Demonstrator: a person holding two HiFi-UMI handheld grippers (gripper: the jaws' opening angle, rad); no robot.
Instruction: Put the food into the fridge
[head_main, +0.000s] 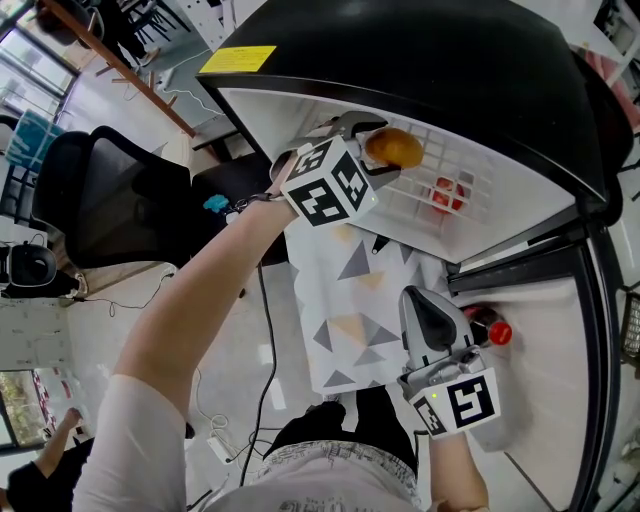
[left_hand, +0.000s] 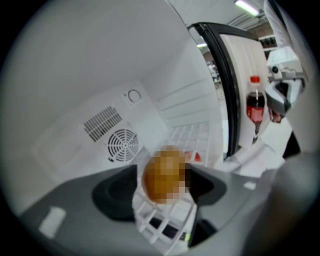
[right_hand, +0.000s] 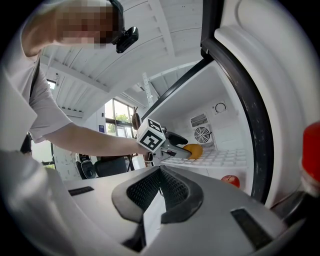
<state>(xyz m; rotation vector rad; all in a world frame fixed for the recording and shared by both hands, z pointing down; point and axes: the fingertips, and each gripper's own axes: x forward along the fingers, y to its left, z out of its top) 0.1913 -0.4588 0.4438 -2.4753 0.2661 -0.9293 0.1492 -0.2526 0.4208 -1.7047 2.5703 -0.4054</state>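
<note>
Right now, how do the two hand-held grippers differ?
The left hand-held gripper reaches inside the fridge; the right hand-held gripper is outside, by the door. The left's jaws stand wide apart, an orange fruit between them on the wire shelf; the right's are together, holding nothing. Both carry a cube with square markers.

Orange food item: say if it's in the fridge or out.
In: the orange food item sits on the wire shelf, between the jaws of the left gripper.

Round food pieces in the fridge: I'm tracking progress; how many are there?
2: an orange-brown piece on the wire shelf between the left tongs, a red piece beneath that shelf. More may be hidden.
</note>
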